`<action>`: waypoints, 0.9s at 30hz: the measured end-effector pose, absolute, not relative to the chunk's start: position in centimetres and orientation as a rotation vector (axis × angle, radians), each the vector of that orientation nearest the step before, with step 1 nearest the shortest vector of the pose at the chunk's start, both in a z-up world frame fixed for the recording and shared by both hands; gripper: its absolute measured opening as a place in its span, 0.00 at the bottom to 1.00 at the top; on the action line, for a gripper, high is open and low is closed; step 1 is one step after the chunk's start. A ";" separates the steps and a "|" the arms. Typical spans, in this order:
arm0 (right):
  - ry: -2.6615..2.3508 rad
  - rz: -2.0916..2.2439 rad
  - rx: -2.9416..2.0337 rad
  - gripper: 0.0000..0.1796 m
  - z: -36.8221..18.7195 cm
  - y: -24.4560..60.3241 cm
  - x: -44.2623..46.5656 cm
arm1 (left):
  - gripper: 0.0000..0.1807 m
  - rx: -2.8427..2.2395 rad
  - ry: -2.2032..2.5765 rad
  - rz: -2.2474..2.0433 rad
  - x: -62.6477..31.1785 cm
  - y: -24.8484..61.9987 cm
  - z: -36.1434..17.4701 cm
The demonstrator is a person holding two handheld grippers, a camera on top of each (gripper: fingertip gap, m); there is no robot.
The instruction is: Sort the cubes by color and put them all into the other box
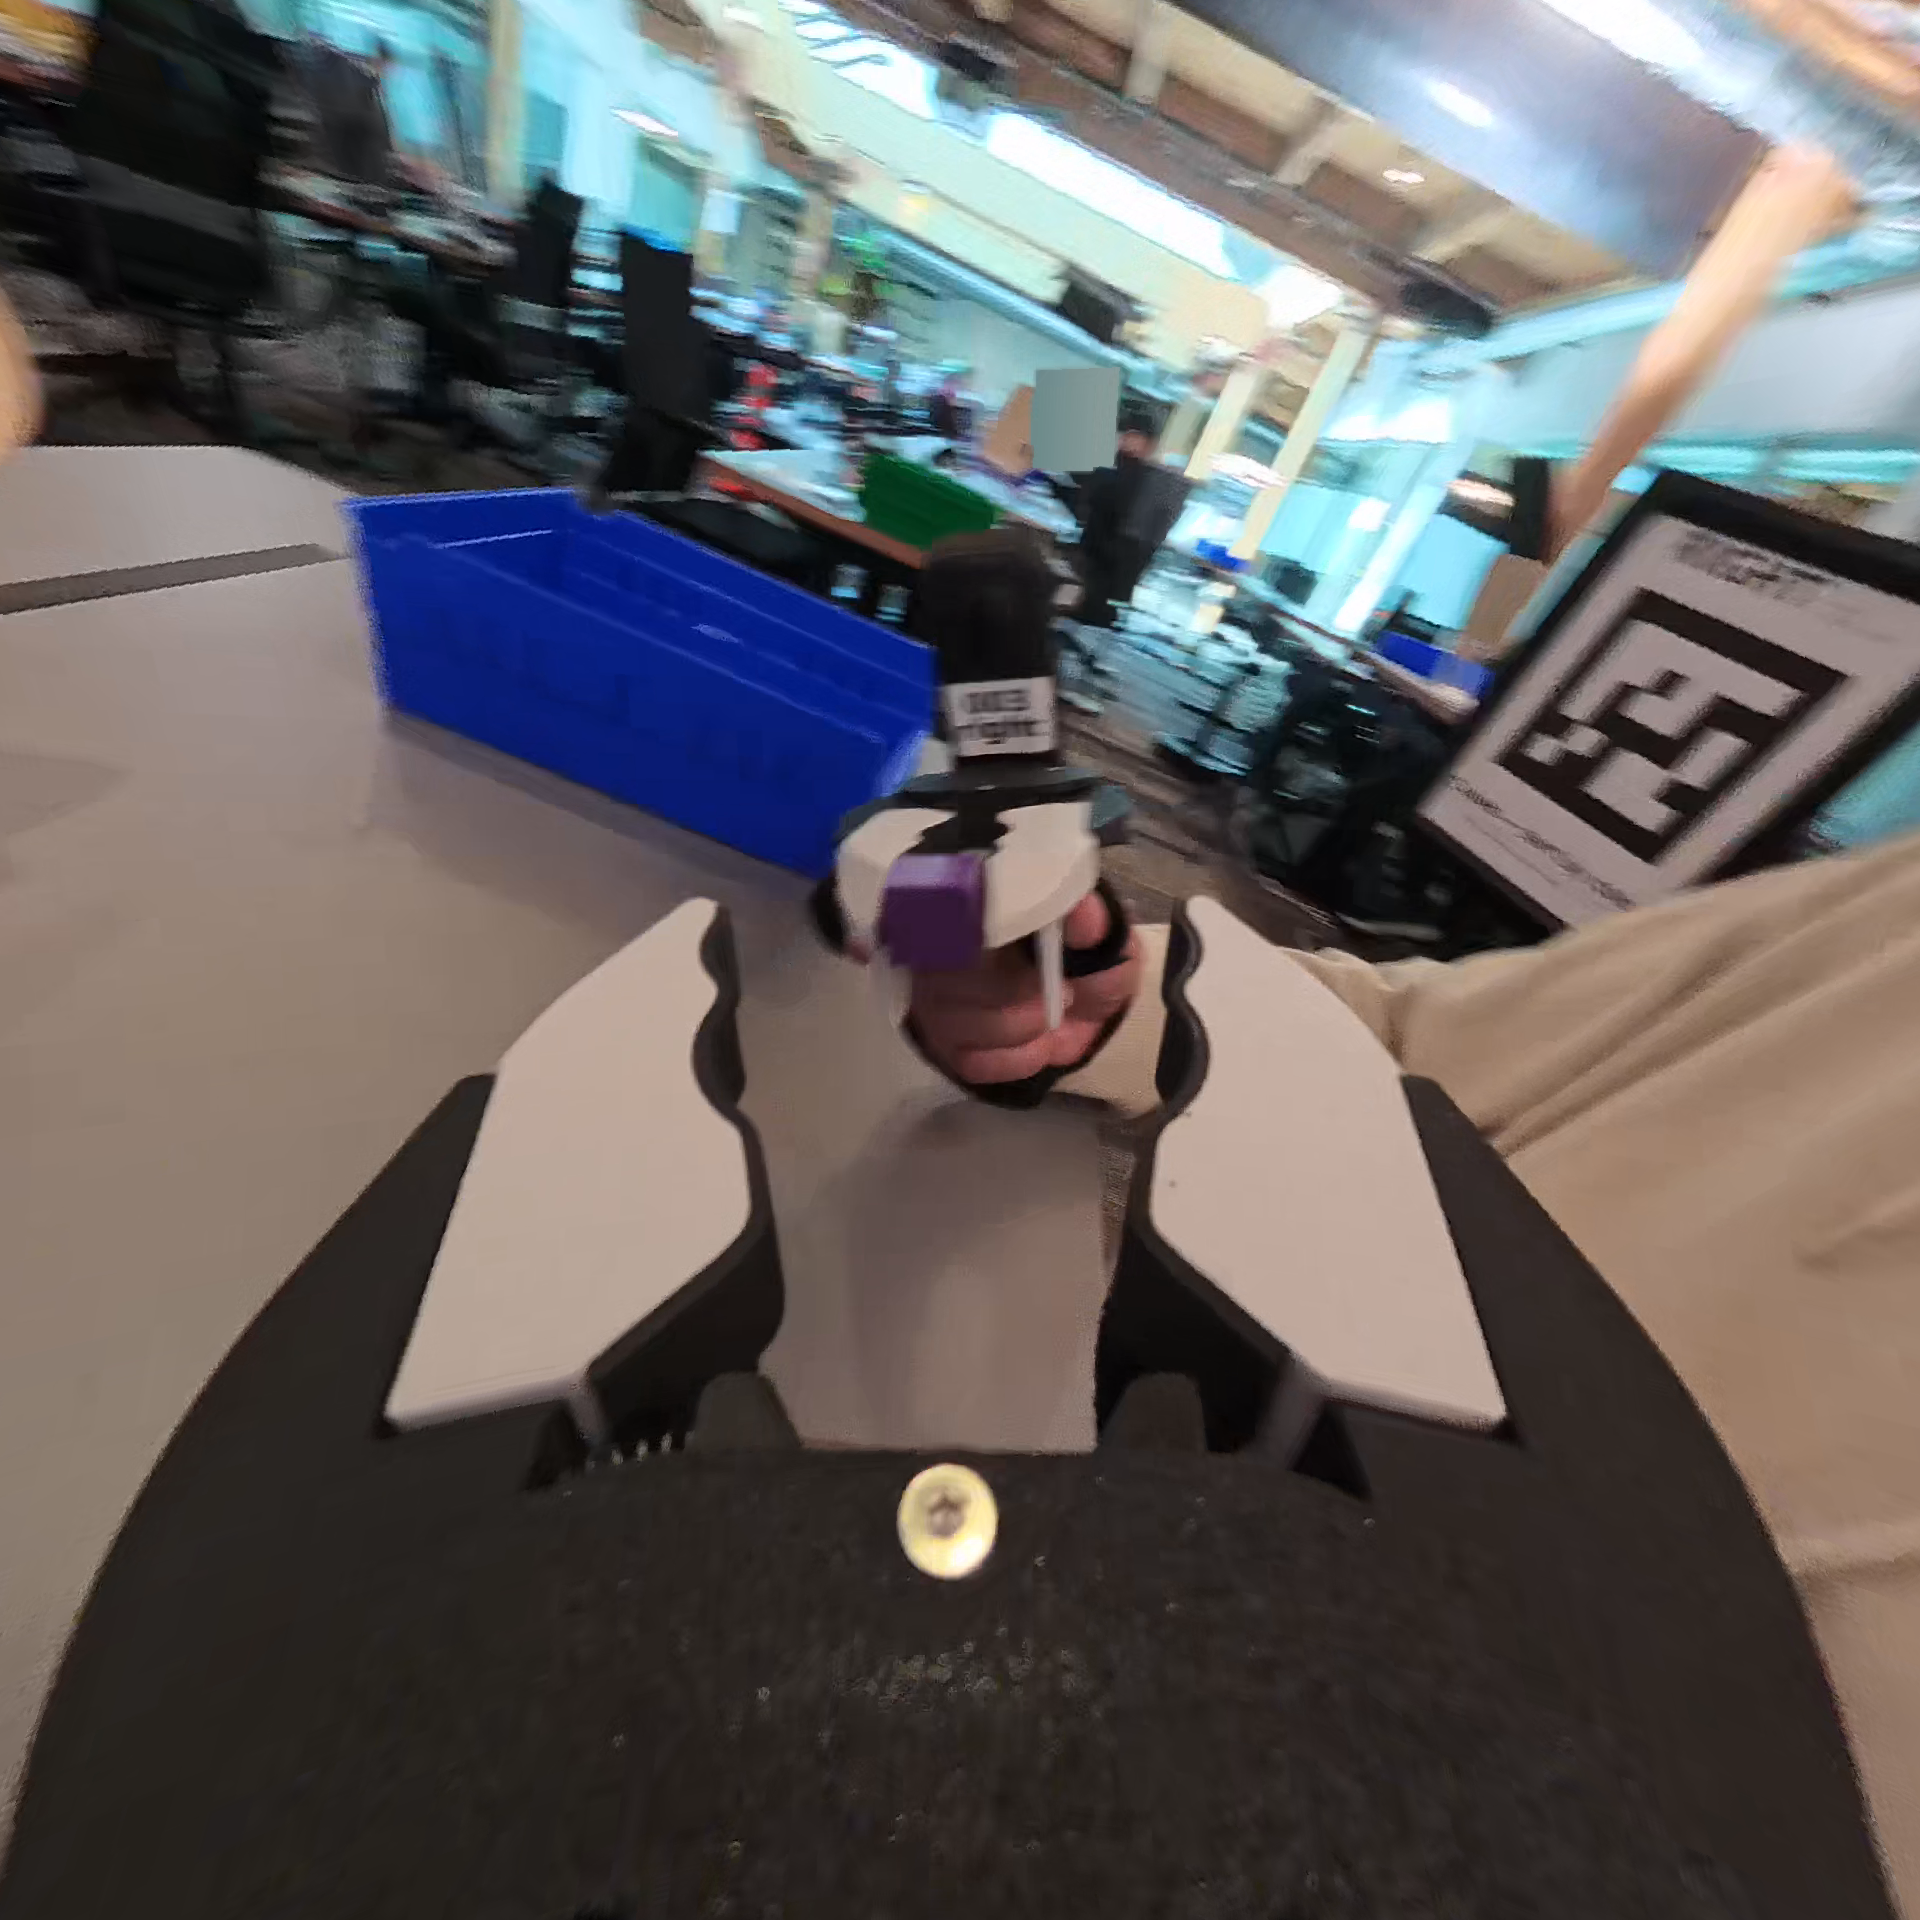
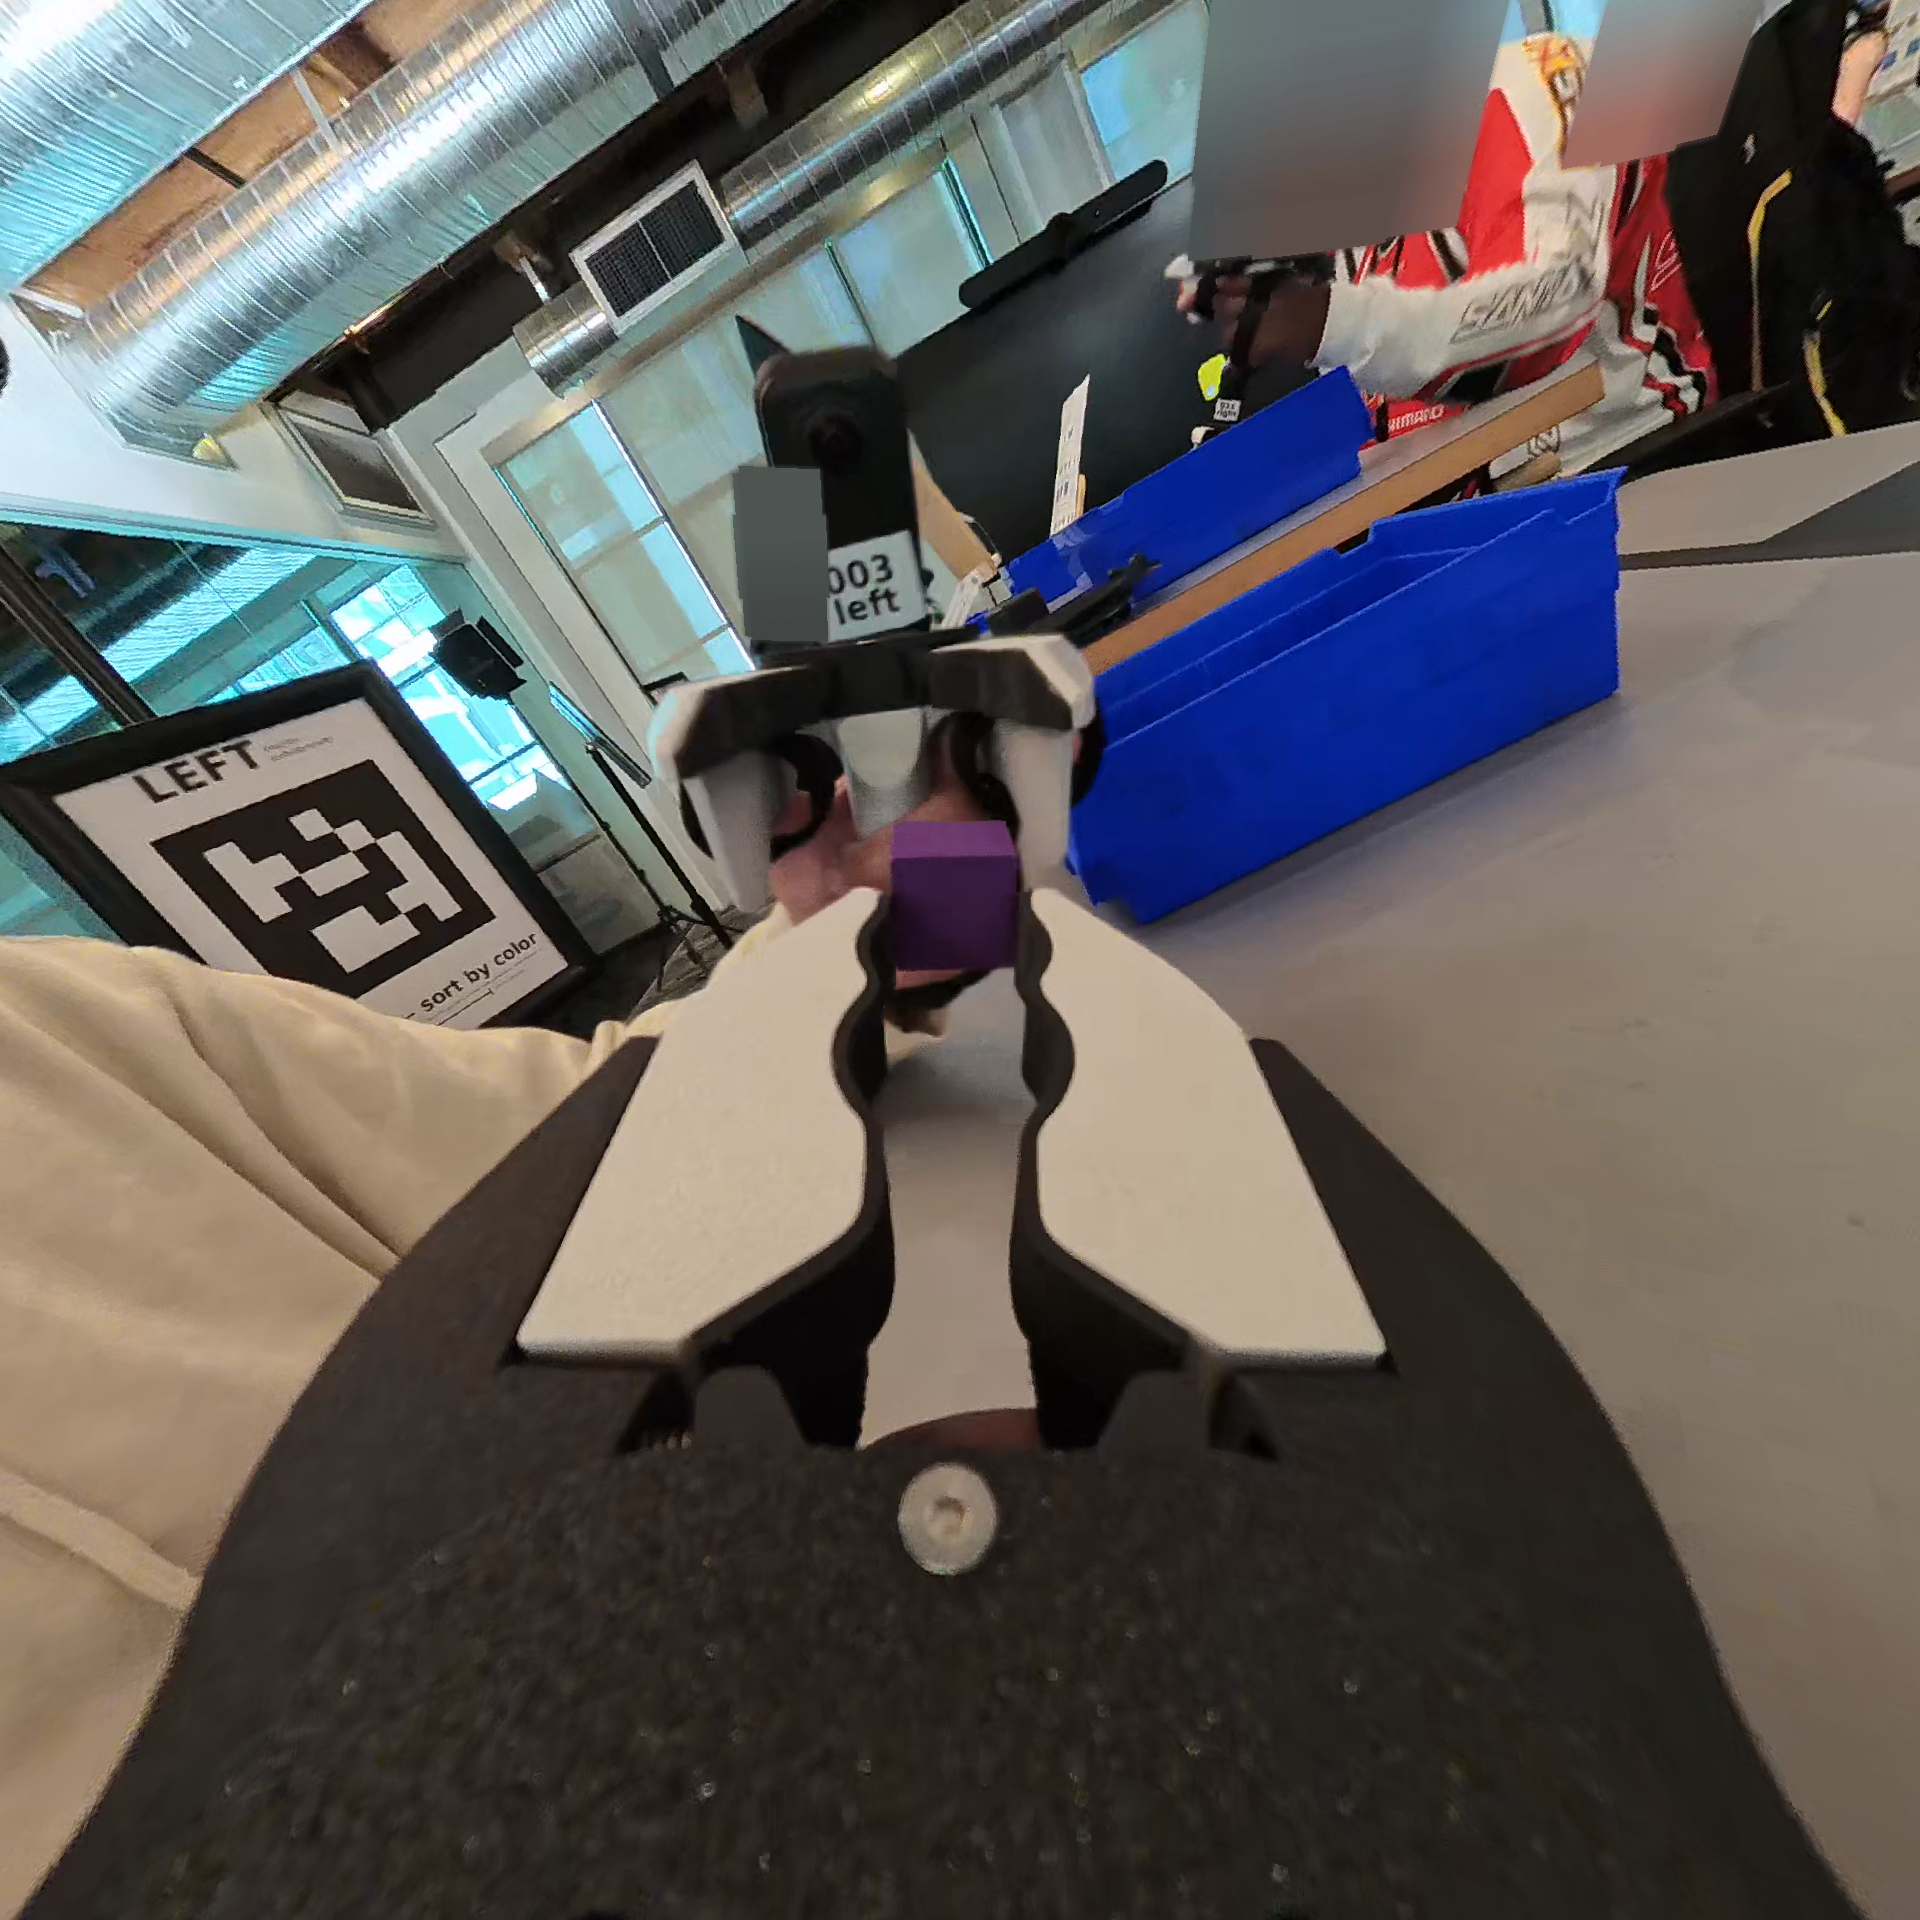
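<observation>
Black, rough plastic with smooth white fingers makes up each tool: the right tool [image 2: 954, 940] is closed on a small purple cube [image 2: 952, 894] with flat sides and sharp corners, and the left tool [image 1: 951, 940] is held wide open with nothing in it. Both tools are held up above the smooth grey counter [image 2: 1558, 1091], facing each other, with the shiny blue plastic box [image 2: 1351, 717] close by. A carrying step seems to be in hand; next, the cube probably has to be moved over the box and let go.
</observation>
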State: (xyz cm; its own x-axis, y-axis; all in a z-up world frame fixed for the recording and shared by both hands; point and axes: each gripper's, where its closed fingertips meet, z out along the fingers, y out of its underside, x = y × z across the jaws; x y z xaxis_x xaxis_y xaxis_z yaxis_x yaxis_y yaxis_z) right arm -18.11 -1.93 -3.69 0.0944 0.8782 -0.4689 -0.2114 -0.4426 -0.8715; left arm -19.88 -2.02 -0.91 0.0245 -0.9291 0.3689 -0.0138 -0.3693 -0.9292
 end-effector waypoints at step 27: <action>-0.099 -0.072 -2.541 0.12 -11.9 4.0 21.3 | 0.41 -1.937 0.747 -0.658 -26.6 -2.1 -12.8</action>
